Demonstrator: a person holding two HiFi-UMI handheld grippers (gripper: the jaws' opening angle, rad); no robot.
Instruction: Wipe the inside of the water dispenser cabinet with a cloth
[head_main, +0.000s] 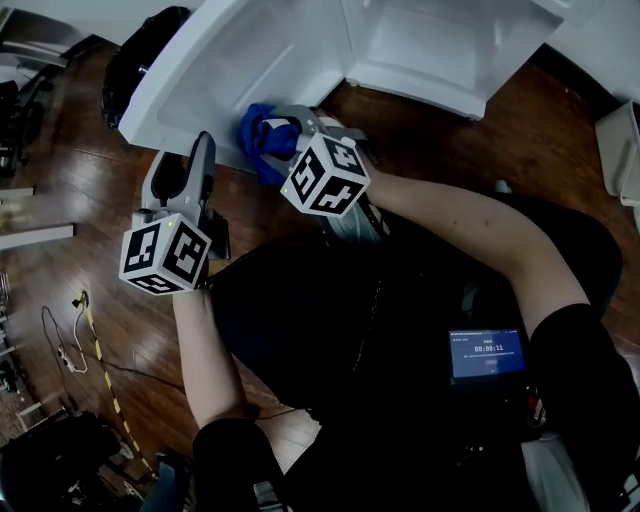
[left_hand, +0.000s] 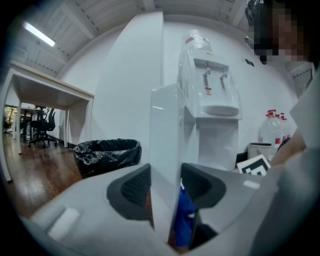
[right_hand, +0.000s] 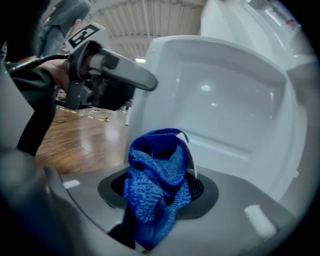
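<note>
The white cabinet door (head_main: 230, 70) of the water dispenser (left_hand: 212, 95) stands open. My left gripper (head_main: 200, 150) is shut on the door's free edge (left_hand: 166, 130), one pad on each face. My right gripper (head_main: 272, 135) is shut on a bunched blue cloth (right_hand: 155, 200), which bulges up out of its jaws. It hovers just in front of the door's recessed inner face (right_hand: 225, 100), apart from it. In the right gripper view the left gripper (right_hand: 145, 80) shows at the door's left edge. A bit of the cloth (left_hand: 186, 215) shows past the door in the left gripper view.
The open cabinet cavity (head_main: 440, 45) lies to the right of the door. A bin with a black bag (left_hand: 107, 155) stands left of the dispenser, and water bottles (left_hand: 272, 130) to its right. Cables (head_main: 85, 330) trail over the wooden floor (head_main: 60, 200).
</note>
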